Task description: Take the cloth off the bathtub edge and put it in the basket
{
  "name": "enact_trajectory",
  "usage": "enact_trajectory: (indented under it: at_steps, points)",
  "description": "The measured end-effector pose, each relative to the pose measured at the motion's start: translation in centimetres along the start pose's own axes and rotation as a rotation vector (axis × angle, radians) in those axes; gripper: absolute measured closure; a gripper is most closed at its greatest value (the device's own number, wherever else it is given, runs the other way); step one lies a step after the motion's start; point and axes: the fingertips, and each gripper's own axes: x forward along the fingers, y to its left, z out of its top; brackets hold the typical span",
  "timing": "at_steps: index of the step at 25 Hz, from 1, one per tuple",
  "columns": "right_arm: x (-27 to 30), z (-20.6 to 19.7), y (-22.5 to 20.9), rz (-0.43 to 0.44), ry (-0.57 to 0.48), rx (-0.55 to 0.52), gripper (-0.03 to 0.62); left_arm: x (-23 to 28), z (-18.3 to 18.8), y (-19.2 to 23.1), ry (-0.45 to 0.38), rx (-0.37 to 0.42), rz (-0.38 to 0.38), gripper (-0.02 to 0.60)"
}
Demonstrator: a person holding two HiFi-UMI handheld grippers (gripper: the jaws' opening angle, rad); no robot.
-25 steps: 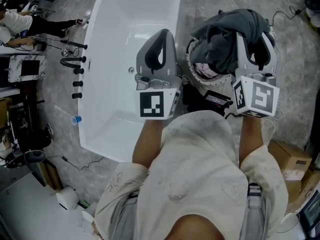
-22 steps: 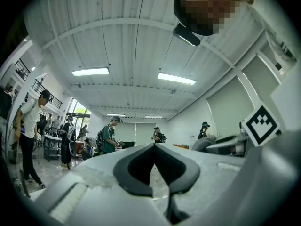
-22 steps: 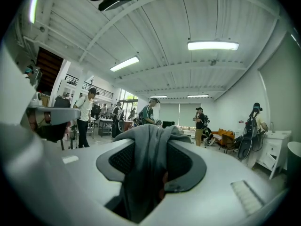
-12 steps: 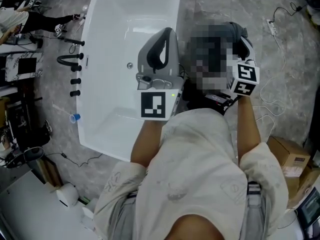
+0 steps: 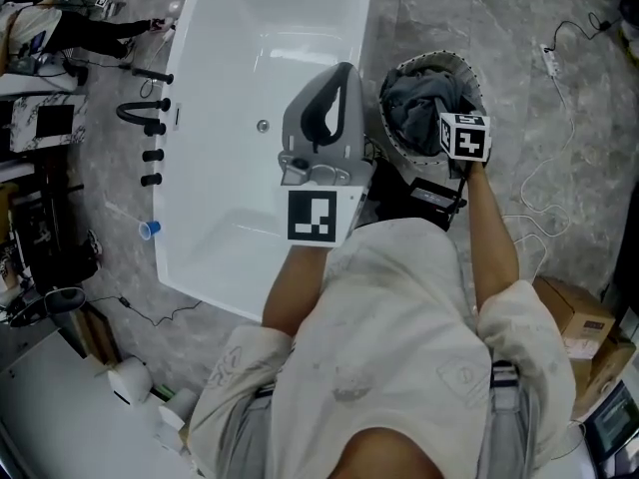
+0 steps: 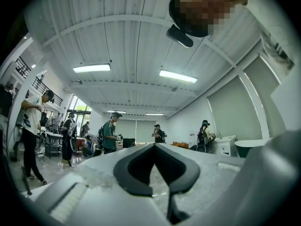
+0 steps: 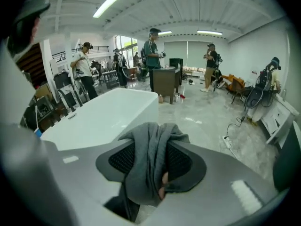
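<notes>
The grey cloth (image 5: 421,100) lies bunched inside the round basket (image 5: 436,63), which stands on the floor to the right of the white bathtub (image 5: 250,58). My right gripper (image 5: 451,118) points down into the basket, its marker cube on top. In the right gripper view, the cloth (image 7: 149,159) hangs between the dark pads (image 7: 123,160), and the right gripper (image 7: 151,140) is shut on it. My left gripper (image 5: 337,76) is held high and level over the tub's right edge. Its tips meet with nothing between them, as the left gripper view (image 6: 154,146) also shows.
Black tap fittings (image 5: 150,118) line the tub's left side, with a blue cup (image 5: 149,230) on the floor beyond. A black device (image 5: 424,198) sits just before the basket. A power strip and cable (image 5: 549,58) and cardboard boxes (image 5: 574,317) lie to the right. People stand far off.
My right gripper has dropped from high above the basket down into it, taking the grey cloth along. The left gripper has stayed where it was.
</notes>
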Motion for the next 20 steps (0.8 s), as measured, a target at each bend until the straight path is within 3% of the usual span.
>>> enact_trajectory:
  at_steps: [7, 10, 12, 20]
  points:
    - [3.0, -5.0, -0.7, -0.024, 0.175, 0.020, 0.391, -0.3, -1.0, 0.5, 0.026, -0.004, 0.005, 0.581]
    - [4.0, -6.6, -1.2, -0.033, 0.247, 0.016, 0.313, -0.2, -1.1, 0.6, 0.026, 0.000, 0.005, 0.581]
    - [4.3, -7.7, -1.4, -0.041, 0.288, 0.018, 0.303, -0.2, -1.2, 0.5, 0.028, 0.000, 0.006, 0.581]
    - [4.1, -8.2, -1.3, -0.037, 0.310, 0.019, 0.293, -0.1, -1.6, 0.8, 0.049, -0.005, 0.016, 0.581]
